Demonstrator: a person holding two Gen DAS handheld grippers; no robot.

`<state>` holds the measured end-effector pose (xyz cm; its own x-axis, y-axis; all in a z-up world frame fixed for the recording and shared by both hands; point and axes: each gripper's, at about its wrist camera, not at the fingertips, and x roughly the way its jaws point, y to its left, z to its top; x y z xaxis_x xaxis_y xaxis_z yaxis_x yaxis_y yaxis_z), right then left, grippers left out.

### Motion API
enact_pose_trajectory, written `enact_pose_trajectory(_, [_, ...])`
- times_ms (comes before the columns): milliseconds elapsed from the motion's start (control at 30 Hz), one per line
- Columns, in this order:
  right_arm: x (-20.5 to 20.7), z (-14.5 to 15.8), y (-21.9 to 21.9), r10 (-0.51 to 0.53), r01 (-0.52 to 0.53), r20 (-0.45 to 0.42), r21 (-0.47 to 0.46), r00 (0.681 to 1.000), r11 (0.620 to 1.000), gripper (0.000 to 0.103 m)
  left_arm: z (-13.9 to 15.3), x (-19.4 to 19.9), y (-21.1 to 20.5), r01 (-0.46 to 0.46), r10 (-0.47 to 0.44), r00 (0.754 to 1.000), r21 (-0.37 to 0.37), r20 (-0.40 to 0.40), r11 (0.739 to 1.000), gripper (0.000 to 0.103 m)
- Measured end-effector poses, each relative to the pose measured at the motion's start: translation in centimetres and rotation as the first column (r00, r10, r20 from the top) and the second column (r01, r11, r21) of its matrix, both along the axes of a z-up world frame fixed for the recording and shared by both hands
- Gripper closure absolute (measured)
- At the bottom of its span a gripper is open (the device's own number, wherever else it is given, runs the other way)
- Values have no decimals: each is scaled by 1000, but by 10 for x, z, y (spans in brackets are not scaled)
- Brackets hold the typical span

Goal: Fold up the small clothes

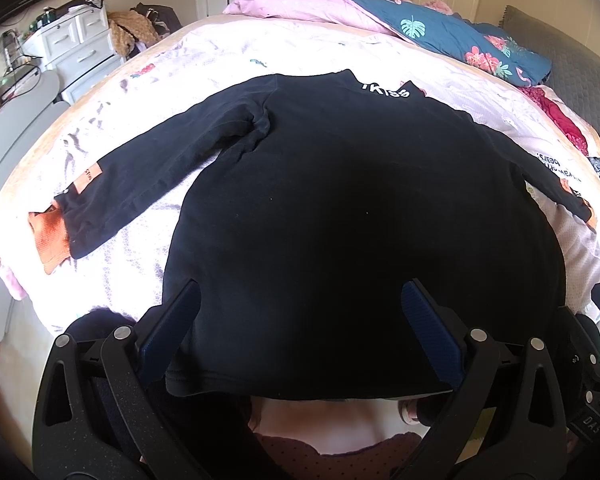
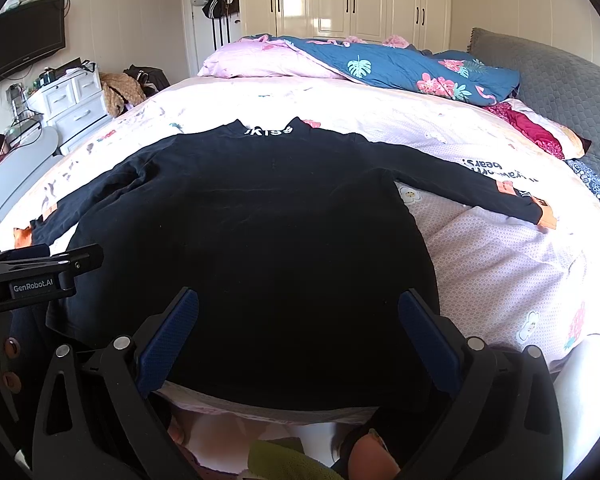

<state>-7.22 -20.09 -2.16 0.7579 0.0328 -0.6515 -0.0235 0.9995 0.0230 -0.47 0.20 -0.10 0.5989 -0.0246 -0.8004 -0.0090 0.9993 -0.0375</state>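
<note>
White lettering reading approx. "KISS" is showing at the collar of the black shirt, and "GenRobot.AI" is printed on the left gripper w/ its body poking in at the left of the right wrist view. The shirt is lying flat on the bed, sleeves spread wide, orange cuffs at the ends, hem nearest the cameras. Both the left and right gripper are holding their fingers wide apart over the hem, gripping nothing.
</note>
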Motion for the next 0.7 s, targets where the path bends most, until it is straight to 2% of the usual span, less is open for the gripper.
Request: enact_pose_trajectory(700, [1, 2, 1, 3, -3, 4, -5, 1000, 1000, 4, -1, 1, -3, 9, -9, 1000, 5, 2, 1000, 9])
